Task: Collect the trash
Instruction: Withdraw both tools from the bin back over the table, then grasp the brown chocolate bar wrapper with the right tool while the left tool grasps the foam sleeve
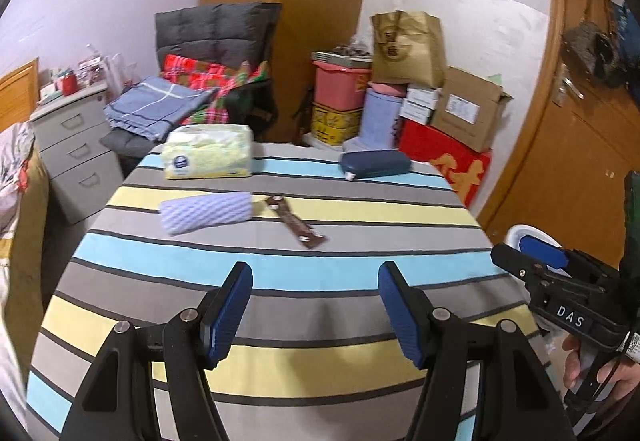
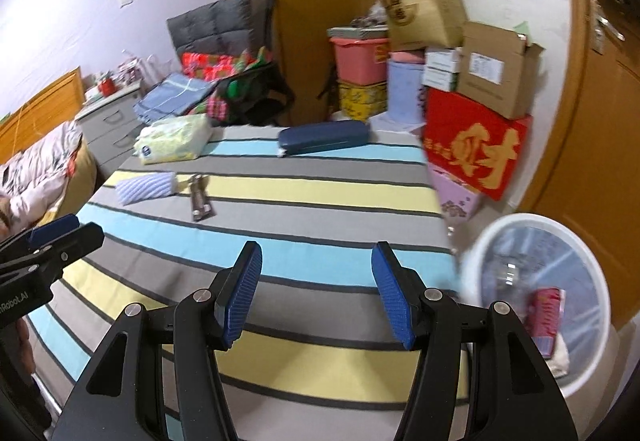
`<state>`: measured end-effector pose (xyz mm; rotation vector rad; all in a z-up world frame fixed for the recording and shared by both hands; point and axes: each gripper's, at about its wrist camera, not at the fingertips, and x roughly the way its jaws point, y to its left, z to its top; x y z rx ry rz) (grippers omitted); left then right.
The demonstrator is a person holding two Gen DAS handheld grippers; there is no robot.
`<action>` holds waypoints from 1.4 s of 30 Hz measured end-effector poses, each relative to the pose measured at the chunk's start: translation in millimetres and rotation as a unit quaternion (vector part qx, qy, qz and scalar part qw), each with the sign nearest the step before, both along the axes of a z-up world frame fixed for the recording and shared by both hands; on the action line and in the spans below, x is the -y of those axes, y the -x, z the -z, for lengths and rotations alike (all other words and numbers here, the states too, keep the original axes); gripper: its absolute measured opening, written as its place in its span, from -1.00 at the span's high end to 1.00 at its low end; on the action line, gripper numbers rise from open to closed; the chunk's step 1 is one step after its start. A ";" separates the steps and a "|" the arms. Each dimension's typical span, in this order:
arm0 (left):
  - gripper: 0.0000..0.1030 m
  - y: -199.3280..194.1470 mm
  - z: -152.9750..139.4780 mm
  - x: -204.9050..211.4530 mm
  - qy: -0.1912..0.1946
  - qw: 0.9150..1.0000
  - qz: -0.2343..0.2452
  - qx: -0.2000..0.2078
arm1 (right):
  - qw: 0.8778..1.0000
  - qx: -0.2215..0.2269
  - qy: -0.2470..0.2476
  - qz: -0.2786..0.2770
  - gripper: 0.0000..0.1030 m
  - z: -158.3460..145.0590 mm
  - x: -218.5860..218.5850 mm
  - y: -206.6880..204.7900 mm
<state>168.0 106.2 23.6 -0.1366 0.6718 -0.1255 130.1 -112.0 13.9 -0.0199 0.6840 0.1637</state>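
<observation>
With both the left hand-held gripper and right hand-held gripper hovering open and empty, the flat brown wrapper is risking slipping under closing pads on the striped table.

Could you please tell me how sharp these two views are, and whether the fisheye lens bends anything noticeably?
Left wrist view: mostly sharp, the brown wrapper only slightly soft; the striped tablecloth bulges and the door curves. Right wrist view: motion blur smears the white bin and red box; dark vignette fills the corners in both.
</observation>
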 end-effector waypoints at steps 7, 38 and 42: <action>-0.26 -20.3 7.4 -40.6 -0.010 0.999 -0.029 -0.012 | 0.999 -0.014 -0.002 -0.039 -0.14 6.5 -35.7 -20.0; -0.27 -162.8 62.8 -105.7 -0.044 0.996 0.045 -0.068 | 0.984 -0.098 0.032 -0.146 -0.14 52.4 -117.2 -107.8; -0.27 -172.7 66.7 -106.6 -0.045 0.995 0.046 -0.073 | 0.982 -0.105 0.049 -0.151 -0.14 56.0 -121.9 -110.6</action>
